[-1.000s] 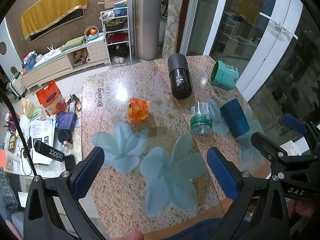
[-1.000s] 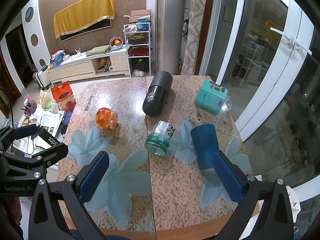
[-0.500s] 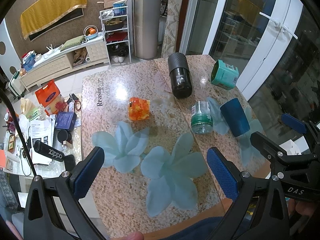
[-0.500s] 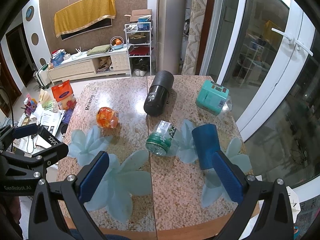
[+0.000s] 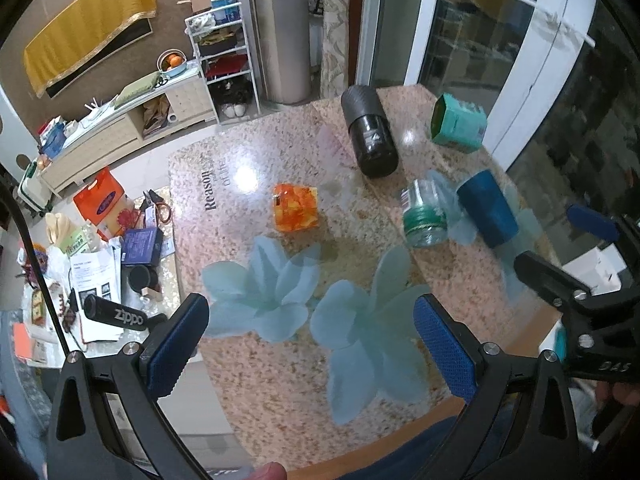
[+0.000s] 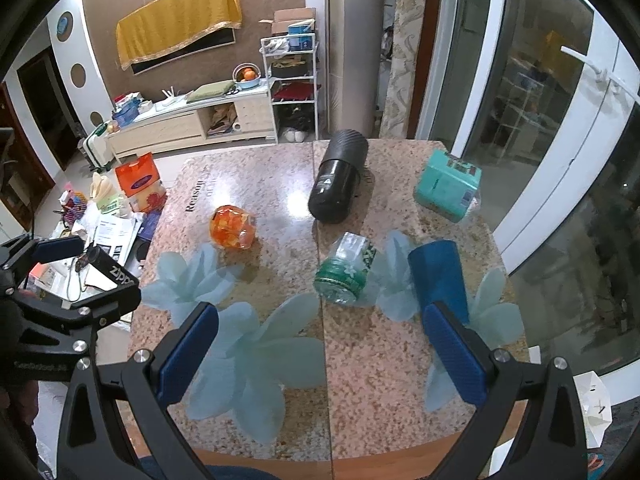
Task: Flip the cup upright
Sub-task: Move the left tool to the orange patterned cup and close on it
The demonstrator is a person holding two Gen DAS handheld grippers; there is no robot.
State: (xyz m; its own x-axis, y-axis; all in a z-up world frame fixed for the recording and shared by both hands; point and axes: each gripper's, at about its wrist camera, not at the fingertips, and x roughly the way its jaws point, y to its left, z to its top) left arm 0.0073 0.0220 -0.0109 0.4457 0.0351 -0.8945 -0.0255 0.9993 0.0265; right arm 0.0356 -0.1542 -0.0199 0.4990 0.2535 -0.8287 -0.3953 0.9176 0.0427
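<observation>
A dark blue cup (image 6: 438, 274) lies on its side on the granite table (image 6: 280, 184), at the right. It also shows in the left wrist view (image 5: 488, 208). My right gripper (image 6: 320, 352) is open and empty, held above the table's near edge, its right finger just in front of the cup. My left gripper (image 5: 312, 340) is open and empty above the near left part of the table (image 5: 280, 392), well away from the cup.
A clear jar with a green lid (image 6: 346, 270) lies beside the cup on its left. A black cylinder (image 6: 338, 176), a teal box (image 6: 448, 184) and an orange jar (image 6: 234, 226) lie farther back. A cluttered low table (image 5: 100, 260) stands at the left.
Both grippers have drifted slightly; the scene on the table is unchanged. Both stay open.
</observation>
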